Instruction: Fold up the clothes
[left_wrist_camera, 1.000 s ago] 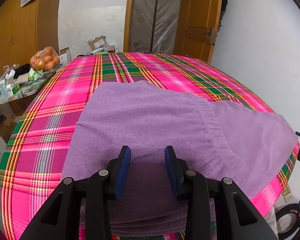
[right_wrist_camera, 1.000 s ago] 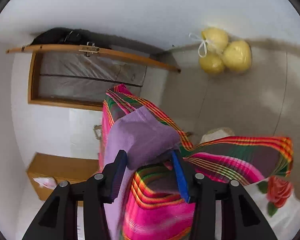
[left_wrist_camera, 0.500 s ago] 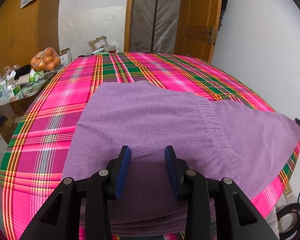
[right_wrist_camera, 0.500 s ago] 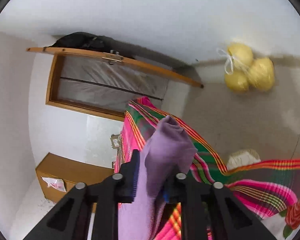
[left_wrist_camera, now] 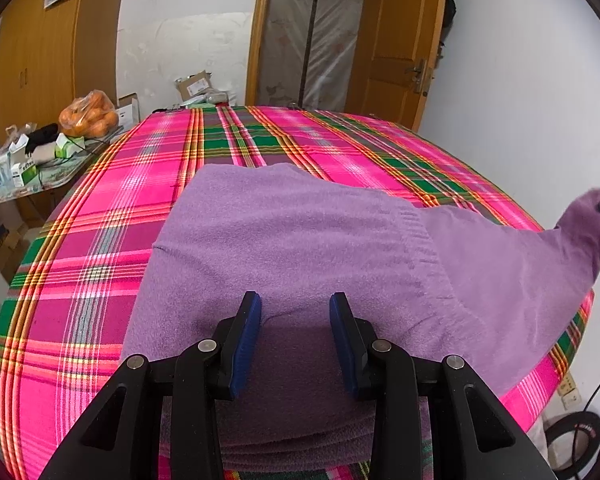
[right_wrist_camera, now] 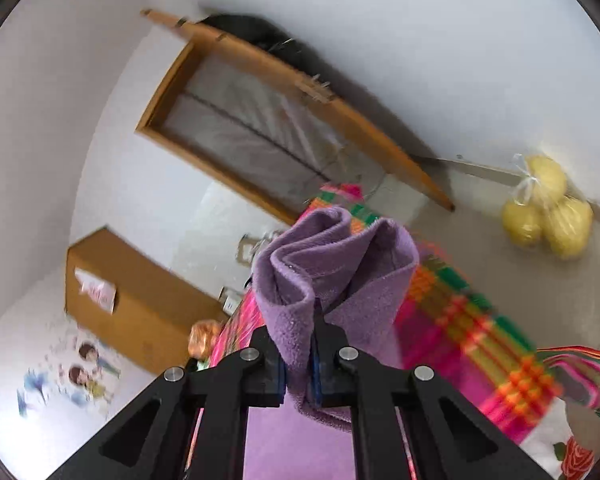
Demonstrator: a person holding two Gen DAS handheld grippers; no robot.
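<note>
Purple fleece garment [left_wrist_camera: 300, 248] lies along the worktop's [left_wrist_camera: 112, 216] near edge. Our right tongs [right_wrist_camera: 300, 364] are closing on its right corner, bunched between the pads, lifting it for a fold. Our left tongs [left_wrist_camera: 296, 320] hover half-open over the near hem, holding nothing.

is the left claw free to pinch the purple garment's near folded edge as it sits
Probably yes: the left claw is open over the purple garment, with nothing between them; the right claw grips only its far corner.
</note>
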